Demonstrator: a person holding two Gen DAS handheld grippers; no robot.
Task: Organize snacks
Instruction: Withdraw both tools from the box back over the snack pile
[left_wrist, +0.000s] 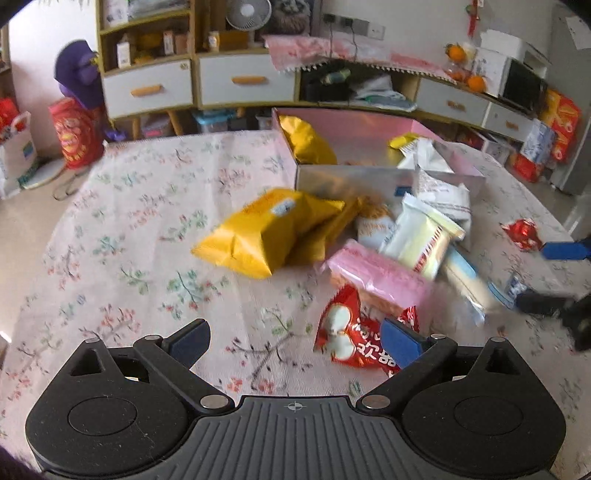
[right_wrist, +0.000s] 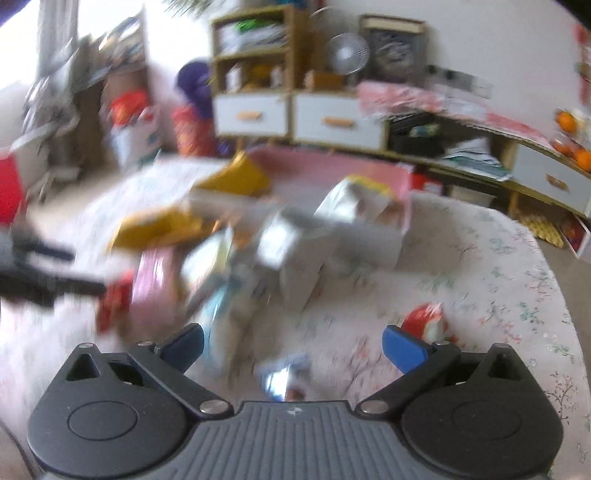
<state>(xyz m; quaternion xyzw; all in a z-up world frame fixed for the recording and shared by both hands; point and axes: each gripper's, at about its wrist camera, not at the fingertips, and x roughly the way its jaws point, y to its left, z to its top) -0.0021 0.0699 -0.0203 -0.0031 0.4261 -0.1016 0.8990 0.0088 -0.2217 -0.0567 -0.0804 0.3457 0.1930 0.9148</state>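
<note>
A pile of snack packets lies on the floral tablecloth in front of a pink box (left_wrist: 347, 129). In the pile are a yellow bag (left_wrist: 266, 229), a pink packet (left_wrist: 380, 273), a cream packet (left_wrist: 417, 236) and a red packet (left_wrist: 354, 336). My left gripper (left_wrist: 295, 341) is open, its right finger over the red packet. The right wrist view is blurred. My right gripper (right_wrist: 293, 345) is open above the cloth, with a small shiny packet (right_wrist: 284, 380) just below it and a red packet (right_wrist: 424, 321) by its right finger. A second yellow bag (left_wrist: 306, 140) sits inside the box.
A small red packet (left_wrist: 522, 232) lies alone at the right of the table. The other gripper (left_wrist: 565, 251) shows at the right edge. Behind the table stand white drawer units (left_wrist: 147, 88), shelves, a fan and oranges (left_wrist: 476, 83). Red bags (left_wrist: 74, 133) sit on the floor at left.
</note>
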